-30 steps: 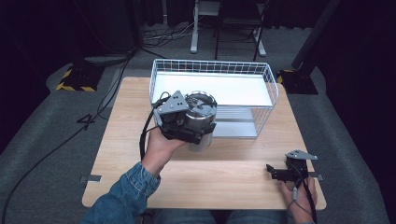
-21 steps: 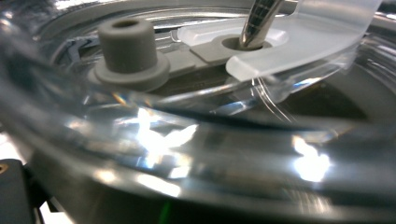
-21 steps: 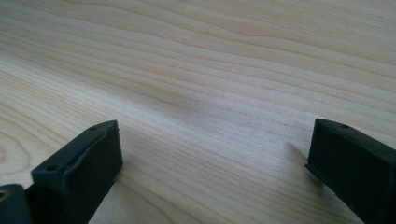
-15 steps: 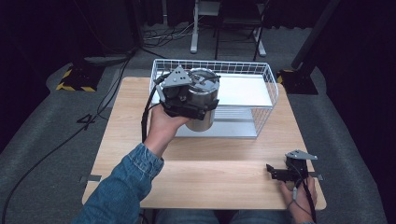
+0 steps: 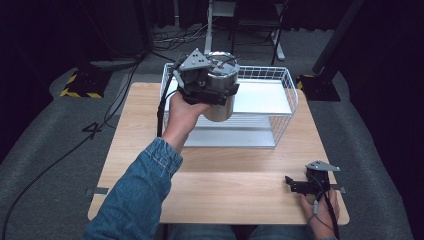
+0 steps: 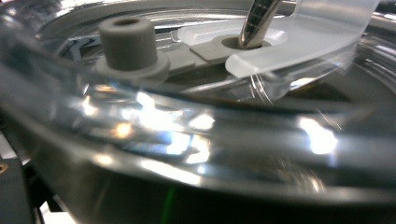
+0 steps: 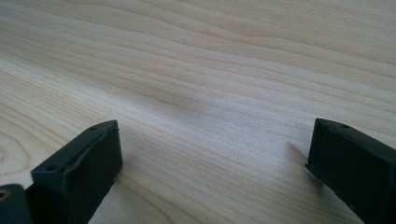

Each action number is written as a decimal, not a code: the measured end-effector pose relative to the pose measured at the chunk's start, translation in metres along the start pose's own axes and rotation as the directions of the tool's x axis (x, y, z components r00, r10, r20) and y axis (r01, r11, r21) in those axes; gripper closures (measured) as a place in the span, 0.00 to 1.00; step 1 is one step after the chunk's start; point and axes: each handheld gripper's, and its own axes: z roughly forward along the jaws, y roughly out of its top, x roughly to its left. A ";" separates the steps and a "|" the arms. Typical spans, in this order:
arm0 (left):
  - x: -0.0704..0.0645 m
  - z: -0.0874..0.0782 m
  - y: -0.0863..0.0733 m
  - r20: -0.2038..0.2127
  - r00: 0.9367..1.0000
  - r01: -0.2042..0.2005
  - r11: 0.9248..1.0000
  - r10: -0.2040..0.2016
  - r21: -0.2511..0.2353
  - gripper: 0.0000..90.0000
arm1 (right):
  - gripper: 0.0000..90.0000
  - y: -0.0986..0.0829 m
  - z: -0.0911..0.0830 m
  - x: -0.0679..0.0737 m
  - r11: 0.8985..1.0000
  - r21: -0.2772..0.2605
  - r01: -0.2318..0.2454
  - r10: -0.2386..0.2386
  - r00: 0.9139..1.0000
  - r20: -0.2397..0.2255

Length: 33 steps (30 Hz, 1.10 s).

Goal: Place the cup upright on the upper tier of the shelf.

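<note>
A person's left hand holds my left gripper (image 5: 206, 85) in the air over the near left part of the white wire basket (image 5: 286, 106). It is shut on a shiny metal canister (image 5: 222, 97) with a clear lid, held above the basket's rim. In the left gripper view the lid (image 6: 196, 126) is very close, with a grey knob (image 6: 128, 42) and a clear plastic clip (image 6: 299, 37) around a metal rod. My right gripper (image 5: 296, 184) rests on the wooden table (image 5: 225, 180) at the near right, open. Bare wood lies between its jaws (image 7: 210, 158).
The basket stands at the table's far middle, and its white floor (image 5: 260, 97) shows beside the canister. A denim sleeve (image 5: 135, 200) crosses the near left of the table. Cables trail over the dark floor at the left, near a yellow-and-black striped block (image 5: 79, 85).
The left gripper has risen and moved away from the person with the canister, from the basket's near left edge to above it. The right gripper has stayed put.
</note>
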 end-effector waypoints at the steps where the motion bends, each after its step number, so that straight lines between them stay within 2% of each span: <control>1: 0.002 0.002 0.001 -0.006 1.000 0.006 1.000 -0.006 -0.007 0.04 | 0.03 0.000 0.000 0.000 1.000 0.000 -0.001 0.001 1.000 0.001; 5: 0.011 0.010 0.006 -0.027 1.000 0.013 1.000 -0.014 -0.022 0.04 | 0.03 0.000 0.000 0.000 1.000 0.000 -0.001 0.001 1.000 0.001; 9: 0.017 0.019 0.006 -0.067 0.998 -0.007 1.000 0.006 -0.007 0.04 | 0.03 0.000 0.000 0.000 1.000 0.001 0.000 0.000 1.000 0.000; 13: 0.029 0.031 0.004 -0.094 0.995 0.041 0.999 -0.042 -0.014 0.04 | 0.03 0.000 0.000 0.000 1.000 0.000 -0.001 0.001 1.000 -0.001; 18: 0.035 0.039 0.003 -0.109 0.992 0.064 0.998 -0.065 -0.020 0.04 | 0.03 0.000 0.000 0.000 1.000 0.001 0.000 0.000 1.000 -0.002; 21: 0.038 0.045 0.004 -0.118 0.990 0.076 0.997 -0.077 -0.012 0.04 | 0.03 0.000 0.000 0.000 1.000 -0.001 -0.001 0.001 1.000 -0.001; 23: 0.039 0.049 0.005 -0.142 0.986 0.084 0.996 -0.084 -0.007 0.04 | 0.03 0.000 0.000 0.000 1.000 0.000 0.000 0.000 1.000 -0.001; 27: 0.042 0.055 0.006 -0.165 0.982 0.094 0.996 -0.093 0.001 0.04 | 0.03 0.000 0.000 0.000 1.000 0.000 -0.002 0.002 1.000 -0.002; 33: 0.044 0.061 0.007 -0.185 0.979 0.096 0.995 -0.089 0.029 0.04 | 0.03 0.000 0.000 0.000 1.000 0.000 -0.002 0.002 1.000 -0.002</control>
